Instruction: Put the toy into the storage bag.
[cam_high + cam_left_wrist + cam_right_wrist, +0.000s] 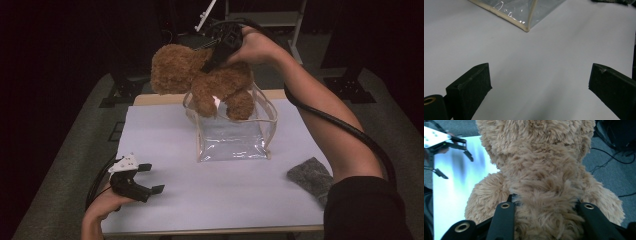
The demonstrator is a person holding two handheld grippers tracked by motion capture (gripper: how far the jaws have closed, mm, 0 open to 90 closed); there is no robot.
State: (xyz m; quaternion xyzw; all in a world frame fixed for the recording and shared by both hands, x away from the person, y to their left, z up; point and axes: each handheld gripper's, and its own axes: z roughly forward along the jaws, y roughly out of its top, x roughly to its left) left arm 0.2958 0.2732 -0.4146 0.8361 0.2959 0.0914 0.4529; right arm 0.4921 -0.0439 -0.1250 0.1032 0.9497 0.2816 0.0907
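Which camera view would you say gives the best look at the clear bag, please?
The high view: the whole clear bag stands open under the teddy bear. The left gripper view catches just one bottom corner; in the right gripper view the bear blocks it.

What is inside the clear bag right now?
The clear bag looks empty through its front wall. The teddy bear, held by the right gripper, hangs over its open top, legs at the rim, covering the bag's rear.

High view overlooks table point(220, 200); tool views close.
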